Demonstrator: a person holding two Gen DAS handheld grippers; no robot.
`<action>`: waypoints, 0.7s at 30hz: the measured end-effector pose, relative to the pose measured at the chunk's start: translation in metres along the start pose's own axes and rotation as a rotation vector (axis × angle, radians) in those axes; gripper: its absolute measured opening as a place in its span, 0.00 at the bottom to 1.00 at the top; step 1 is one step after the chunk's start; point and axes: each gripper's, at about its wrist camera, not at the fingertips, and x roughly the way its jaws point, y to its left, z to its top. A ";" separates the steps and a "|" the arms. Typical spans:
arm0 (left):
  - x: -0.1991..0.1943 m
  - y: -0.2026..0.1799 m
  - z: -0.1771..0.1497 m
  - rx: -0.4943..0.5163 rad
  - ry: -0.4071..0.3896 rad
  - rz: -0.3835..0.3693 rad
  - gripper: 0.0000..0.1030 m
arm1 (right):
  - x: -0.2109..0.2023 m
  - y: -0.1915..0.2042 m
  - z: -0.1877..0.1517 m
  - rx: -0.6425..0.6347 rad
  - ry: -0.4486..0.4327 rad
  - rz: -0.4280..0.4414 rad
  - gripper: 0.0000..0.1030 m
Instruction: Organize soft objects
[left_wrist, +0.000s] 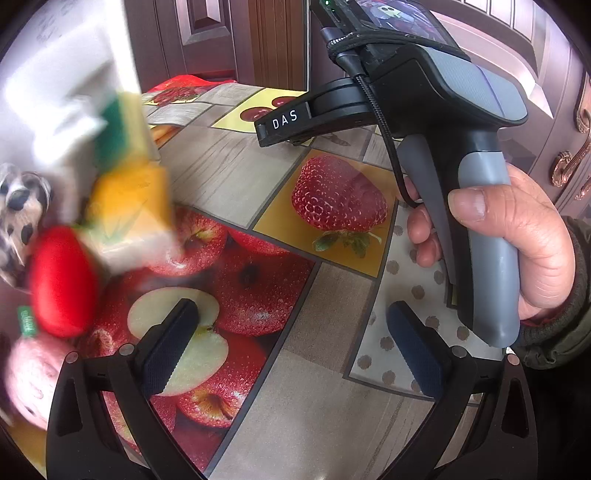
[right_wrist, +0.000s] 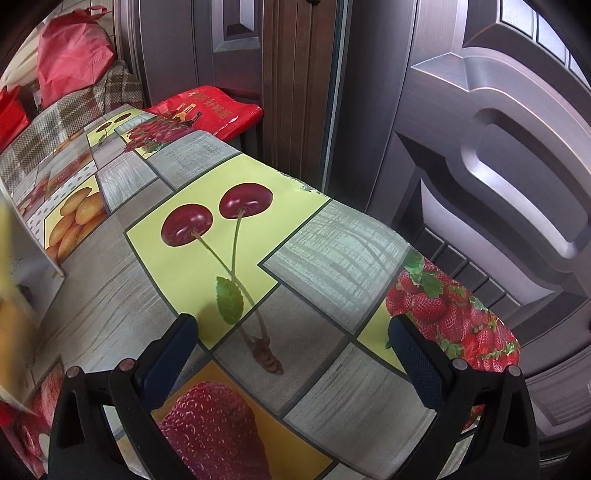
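Observation:
In the left wrist view several soft objects lie blurred at the left: a yellow-and-green sponge (left_wrist: 122, 125), a yellow sponge (left_wrist: 133, 206), a red soft toy (left_wrist: 61, 280), a spotted plush (left_wrist: 22, 214) and a pink plush (left_wrist: 31, 380), beside a white box (left_wrist: 55, 92). My left gripper (left_wrist: 295, 347) is open and empty over the fruit-print tablecloth (left_wrist: 229, 166). The right gripper's body (left_wrist: 461, 147) is held in a hand to the right. In the right wrist view my right gripper (right_wrist: 295, 354) is open and empty above the tablecloth (right_wrist: 332, 251).
The white box's edge (right_wrist: 33, 266) and a yellow blur (right_wrist: 11, 325) show at the left of the right wrist view. A red bag (right_wrist: 207, 107) sits past the table's far end. Metal doors (right_wrist: 480, 147) stand close behind the table edge.

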 end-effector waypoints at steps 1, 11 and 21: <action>0.000 0.000 0.000 0.000 0.000 0.001 0.99 | 0.000 0.000 0.000 -0.001 0.000 -0.001 1.00; 0.000 -0.003 0.001 0.000 0.000 0.001 0.99 | 0.000 0.001 0.002 -0.002 0.000 -0.001 1.00; 0.000 -0.003 0.002 0.000 0.000 0.000 0.99 | 0.000 0.001 0.001 -0.002 -0.001 -0.001 1.00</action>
